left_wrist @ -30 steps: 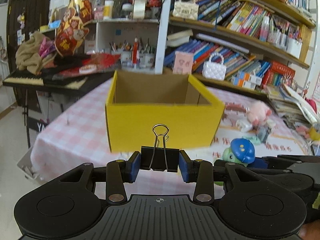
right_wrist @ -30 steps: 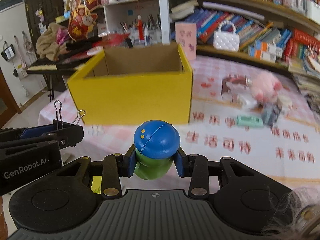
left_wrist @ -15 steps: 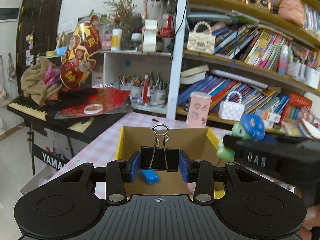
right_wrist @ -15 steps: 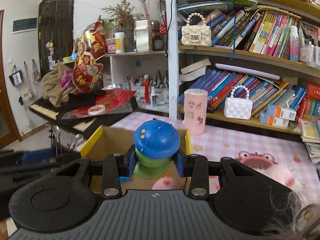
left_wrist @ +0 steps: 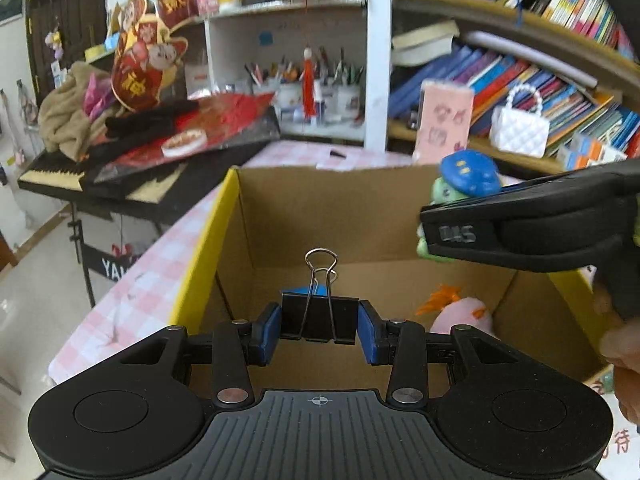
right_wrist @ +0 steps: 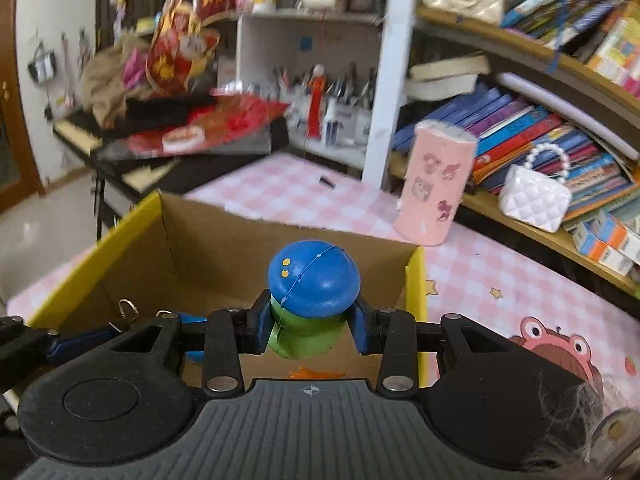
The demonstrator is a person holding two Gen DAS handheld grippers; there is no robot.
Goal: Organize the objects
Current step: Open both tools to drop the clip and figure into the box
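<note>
Holding both grippers over the open yellow box (left_wrist: 200,264), you are pinching a black binder clip (left_wrist: 319,322) upright in your left gripper (left_wrist: 319,330). Your right gripper (right_wrist: 310,330) is clamping a green toy with a blue cap (right_wrist: 312,280) above the box's right edge, level and pointing leftward.
</note>
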